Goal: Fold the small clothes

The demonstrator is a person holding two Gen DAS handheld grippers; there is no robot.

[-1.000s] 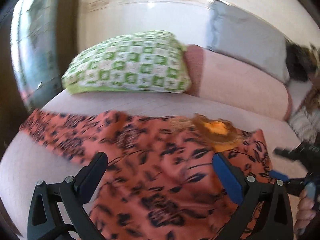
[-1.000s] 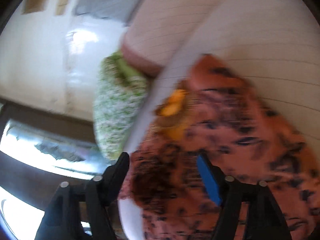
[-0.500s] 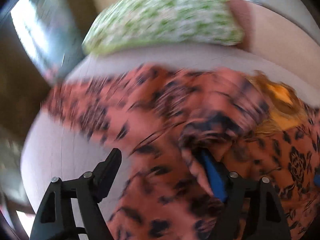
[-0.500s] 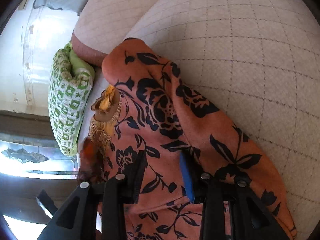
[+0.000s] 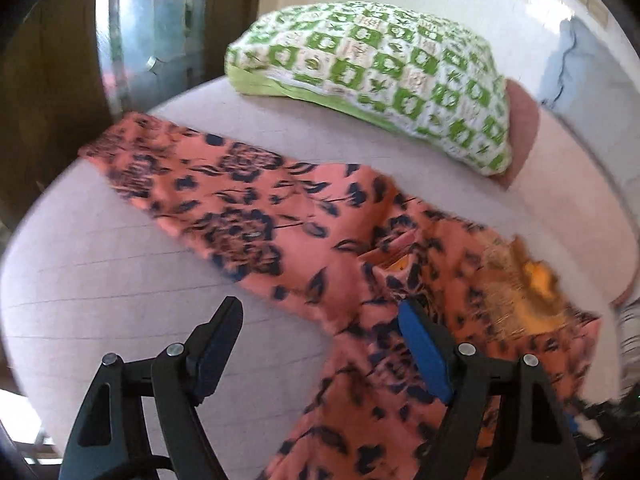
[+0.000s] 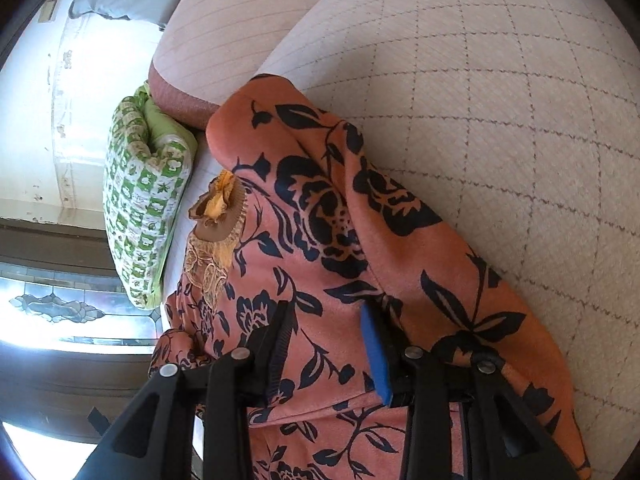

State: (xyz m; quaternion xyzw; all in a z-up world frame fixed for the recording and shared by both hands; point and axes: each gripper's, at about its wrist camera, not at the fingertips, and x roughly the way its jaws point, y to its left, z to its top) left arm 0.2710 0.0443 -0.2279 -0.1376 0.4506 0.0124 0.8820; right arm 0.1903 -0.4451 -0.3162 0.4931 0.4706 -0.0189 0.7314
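A home is shown: a soft sofa (image 5: 120, 280), a green pillow (image 5: 384, 68) and a coloured glass door (image 6: 52, 304) are seen.

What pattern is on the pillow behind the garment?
Green and white checks with small motifs on the pillow, clearest in the left wrist view.

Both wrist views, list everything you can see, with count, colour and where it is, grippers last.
garment: one, orange with dark floral print and gold neckline trim, spread on the bed
pillow: one, green and white check, behind the garment
bed cover: one, pale quilted, under everything
bolster: one, pinkish, beside the pillow
window: one, patterned glass, past the bed
left gripper: one, black, open over the garment's edge
right gripper: one, black, jaws astride garment cloth
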